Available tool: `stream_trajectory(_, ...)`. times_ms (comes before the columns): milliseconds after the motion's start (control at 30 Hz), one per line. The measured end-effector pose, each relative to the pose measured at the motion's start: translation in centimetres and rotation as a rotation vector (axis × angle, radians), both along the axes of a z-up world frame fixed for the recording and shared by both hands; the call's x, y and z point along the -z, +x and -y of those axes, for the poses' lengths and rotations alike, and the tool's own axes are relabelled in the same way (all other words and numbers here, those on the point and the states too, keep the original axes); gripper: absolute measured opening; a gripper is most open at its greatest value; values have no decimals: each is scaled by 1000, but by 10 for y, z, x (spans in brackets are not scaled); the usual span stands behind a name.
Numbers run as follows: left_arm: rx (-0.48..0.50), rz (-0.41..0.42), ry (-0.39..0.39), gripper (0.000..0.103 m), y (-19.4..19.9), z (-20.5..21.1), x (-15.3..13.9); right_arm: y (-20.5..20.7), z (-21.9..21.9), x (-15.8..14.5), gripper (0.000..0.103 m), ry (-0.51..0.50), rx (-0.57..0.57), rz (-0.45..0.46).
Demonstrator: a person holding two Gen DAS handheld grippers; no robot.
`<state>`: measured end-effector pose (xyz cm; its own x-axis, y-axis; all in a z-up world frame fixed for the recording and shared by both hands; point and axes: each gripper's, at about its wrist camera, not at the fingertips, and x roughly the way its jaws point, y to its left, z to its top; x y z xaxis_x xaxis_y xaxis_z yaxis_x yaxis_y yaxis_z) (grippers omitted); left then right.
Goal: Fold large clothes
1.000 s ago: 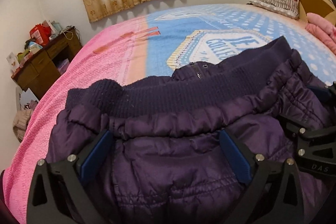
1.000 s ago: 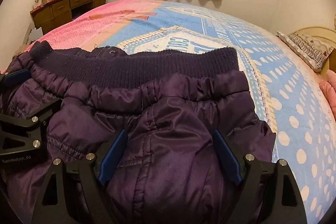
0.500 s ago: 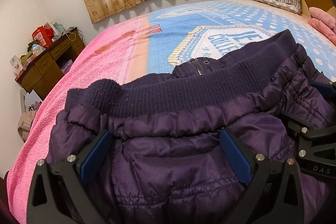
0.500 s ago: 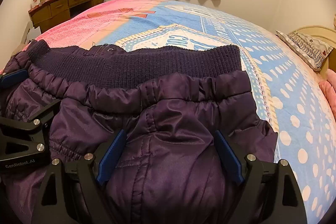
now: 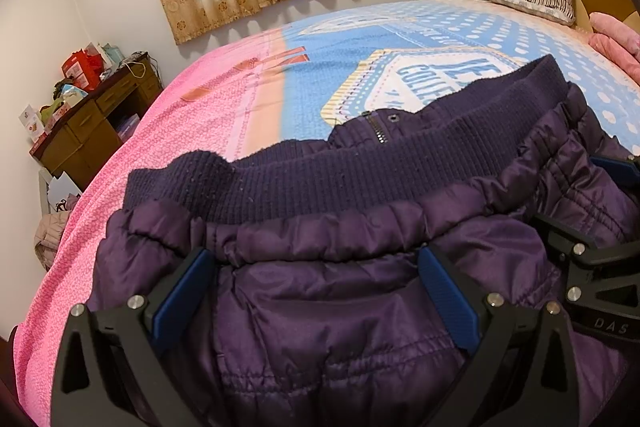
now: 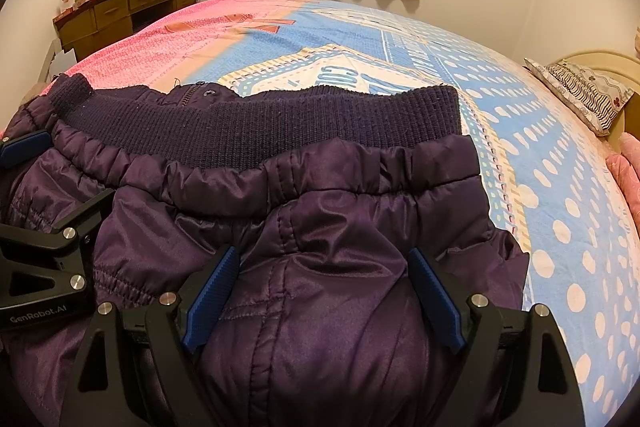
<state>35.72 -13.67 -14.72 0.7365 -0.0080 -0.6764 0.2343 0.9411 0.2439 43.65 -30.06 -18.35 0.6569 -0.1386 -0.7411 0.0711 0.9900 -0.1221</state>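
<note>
A dark purple padded jacket lies bunched on the bed, its ribbed knit hem turned towards the far side, with a zip end and snap showing behind it. My left gripper stands open, its blue pads wide apart over the jacket's left part, puffy fabric bulging between them. My right gripper is open the same way over the right part of the jacket, just behind the hem. Each gripper shows at the edge of the other's view.
The bed cover is pink on the left and blue with white dots on the right. A cluttered wooden desk stands by the far left wall. A pillow and pink bedding lie by the headboard at right.
</note>
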Motion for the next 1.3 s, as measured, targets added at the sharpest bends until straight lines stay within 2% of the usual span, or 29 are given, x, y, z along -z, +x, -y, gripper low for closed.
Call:
stream_trajectory(467, -15, 21, 40, 103, 1, 7, 2, 0, -4, 3, 87, -31, 15, -3)
stream_trajectory(567, -10, 7, 28, 103, 0, 3, -4, -2, -3, 1, 87, -15, 8, -3)
stream_trajectory(600, -3, -7, 0, 102, -2, -2, -10, -3, -1, 0, 87, -3, 3, -3)
stream_trajectory(700, 29, -28, -104, 102, -23, -25, -35, -12, 8, -10, 88, 70, -28, 7)
stream_trajectory(767, 58, 28, -172, 103, -51, -55, -61, -27, 7, -21, 88, 73, -34, 37)
stream_trajectory(833, 72, 56, -227, 103, -67, -87, -76, -45, 1, -34, 88, 92, -56, 92)
stream_trajectory(933, -7, 50, -191, 103, -65, -144, -77, -71, -22, -58, 88, 68, -59, 165)
stream_trajectory(1000, -66, 36, -198, 103, -54, -177, -68, -84, -47, -73, 88, 59, -103, 211)
stream_trajectory(1033, -95, 15, -234, 103, -47, -194, -64, -91, -62, -79, 88, 55, -137, 225)
stream_trajectory(1133, -118, -120, -514, 103, -19, -240, -47, -112, -123, -89, 89, 23, -300, 243)
stream_trajectory(1233, -95, -226, -782, 103, 3, -259, -32, -124, -176, -82, 89, -44, -432, 220)
stream_trajectory(1300, -100, -265, -843, 103, 14, -256, -26, -130, -207, -74, 89, -89, -503, 213)
